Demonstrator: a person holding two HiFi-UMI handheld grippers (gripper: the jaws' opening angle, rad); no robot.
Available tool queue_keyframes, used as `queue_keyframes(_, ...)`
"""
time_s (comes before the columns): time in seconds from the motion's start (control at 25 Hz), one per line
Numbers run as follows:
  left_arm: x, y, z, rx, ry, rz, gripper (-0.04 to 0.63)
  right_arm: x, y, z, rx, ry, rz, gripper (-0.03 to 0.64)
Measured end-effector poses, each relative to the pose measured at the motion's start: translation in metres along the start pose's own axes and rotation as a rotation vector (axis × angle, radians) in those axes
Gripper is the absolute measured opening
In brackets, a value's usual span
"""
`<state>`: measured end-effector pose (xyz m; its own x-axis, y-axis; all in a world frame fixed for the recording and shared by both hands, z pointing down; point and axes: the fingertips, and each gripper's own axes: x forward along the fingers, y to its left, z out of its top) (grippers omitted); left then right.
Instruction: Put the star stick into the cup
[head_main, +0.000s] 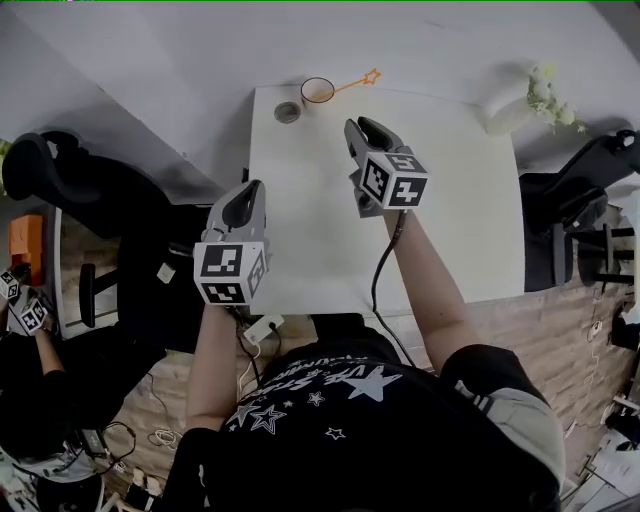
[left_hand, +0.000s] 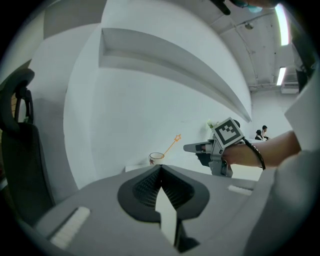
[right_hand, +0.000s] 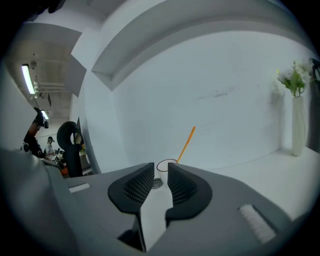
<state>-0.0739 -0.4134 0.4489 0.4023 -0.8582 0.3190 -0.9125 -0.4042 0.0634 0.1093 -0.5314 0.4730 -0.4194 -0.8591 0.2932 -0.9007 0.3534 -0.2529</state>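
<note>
Closest to the head camera is the person's black star-printed shirt (head_main: 330, 400), with both forearms stretched out over the white worktop (head_main: 450, 230). The left gripper (head_main: 248, 195) hangs at the worktop's left edge, toward the near side. Its jaws are pressed together on nothing, and it seems to be held there simply to keep out of the way.

The right gripper (head_main: 360, 126) is further in, over the far half of the worktop, and points toward the far left corner. Its jaws stand a little apart with nothing between them; only the cup shows beyond the gap.

The cup (head_main: 317, 91) stands at the far edge, near the far left corner, with a small grey round object (head_main: 287, 112) just beside it on the corner side. The star stick (head_main: 352, 84) already has its foot inside the cup. Its shaft leans on the rim and slants out past the far edge, star uppermost. That lean is probably just where the stick settled against the rim.

Cup and stick lie ahead of the right gripper and slightly to its left, clearly apart from it, so the placing looks done. A white vase of flowers (head_main: 510, 110) sits by the far right corner, well apart from both.
</note>
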Motion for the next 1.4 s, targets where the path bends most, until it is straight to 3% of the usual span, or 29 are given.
queue_keyframes(0.2,-0.035,-0.018,0.002,0.014,-0.03,-0.025,0.003,-0.048,0.019,0.001,0.004,-0.024,-0.027,0.017)
queue_keyframes(0.76,-0.152,-0.069,-0.006,0.048,-0.113,-0.084,0.003,-0.188,0.092,-0.024,-0.023,-0.066,-0.06,0.015)
queue_keyframes(1.4,-0.27,-0.108,-0.023,0.068,-0.159,-0.108,0.003,-0.312,0.164,-0.052,-0.059,-0.109,-0.032,0.015)
